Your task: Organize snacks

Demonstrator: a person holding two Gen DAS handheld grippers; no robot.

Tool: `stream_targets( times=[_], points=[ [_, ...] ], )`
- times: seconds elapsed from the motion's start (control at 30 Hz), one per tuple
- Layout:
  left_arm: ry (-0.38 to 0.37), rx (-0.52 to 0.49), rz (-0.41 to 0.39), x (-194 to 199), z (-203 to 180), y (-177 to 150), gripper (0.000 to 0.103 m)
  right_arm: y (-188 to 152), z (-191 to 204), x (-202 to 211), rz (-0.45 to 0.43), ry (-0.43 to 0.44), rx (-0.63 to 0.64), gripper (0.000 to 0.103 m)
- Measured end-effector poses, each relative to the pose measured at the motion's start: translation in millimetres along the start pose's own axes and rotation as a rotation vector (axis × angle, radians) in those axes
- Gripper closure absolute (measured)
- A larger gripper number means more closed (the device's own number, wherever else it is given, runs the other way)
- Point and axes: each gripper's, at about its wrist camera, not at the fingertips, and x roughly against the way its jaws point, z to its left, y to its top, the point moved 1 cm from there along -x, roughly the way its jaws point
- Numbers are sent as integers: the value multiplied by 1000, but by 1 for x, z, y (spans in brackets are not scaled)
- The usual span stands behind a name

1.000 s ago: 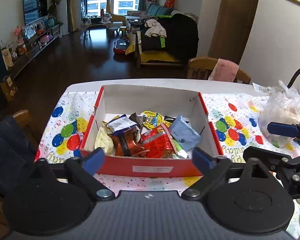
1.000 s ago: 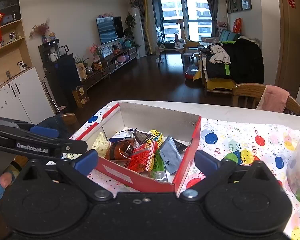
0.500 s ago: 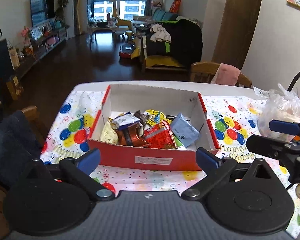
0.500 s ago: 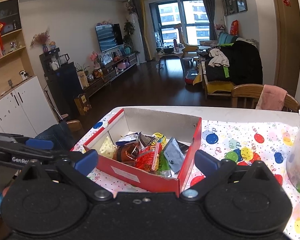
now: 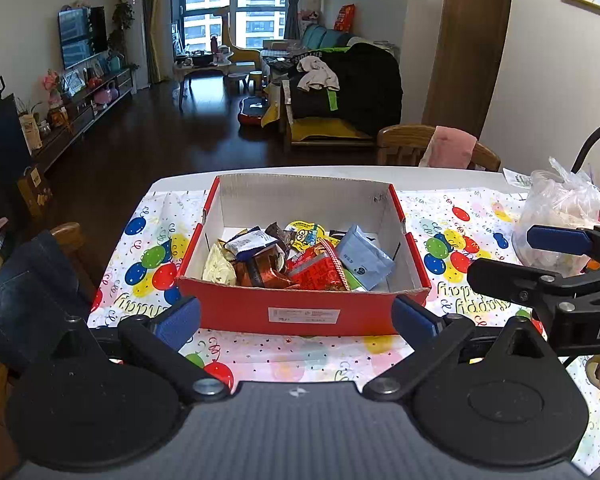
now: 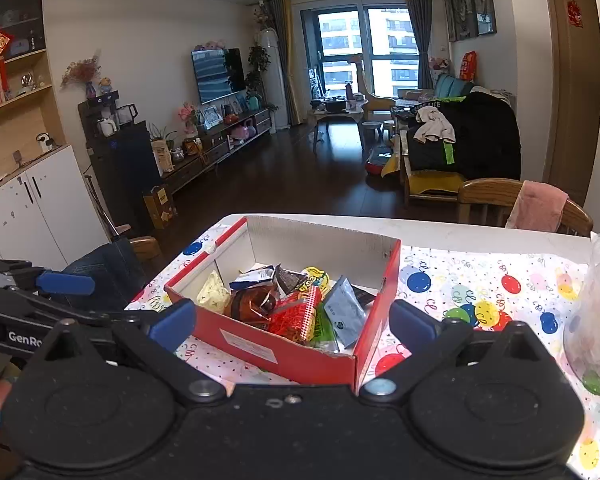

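Plastic bag (contents blurred) cut off right.

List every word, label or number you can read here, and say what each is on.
"GenRo", cut off: left tongs, seen from the right wrist.
"DA", cut off: right tongs, seen from the left wrist.
"Happy", upside down: balloon tablecloth.
"SIDE LIFE": dark clothing on the sofa.
White label on the red box: too small to read.
Snack packets: print too blurred.
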Motion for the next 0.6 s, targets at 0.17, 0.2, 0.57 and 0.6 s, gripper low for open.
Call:
stream_targets(
  times=[0.17,0.2,0.57,0.6],
  points=[
    [-3,15,9,1,3,-2,1,0,-3,1,-8,-1,-21,0],
    [-4,18,10,1,3,-2,1,-1,-3,1,-9,3,-24,0],
    [-6,24,14,-1,5,-2,1,-1,-6,-1,-4,-1,-43,0],
    [-7,26,15,0,5,-2,1,-1,-6,-1,-4,0,-43,0]
  ],
)
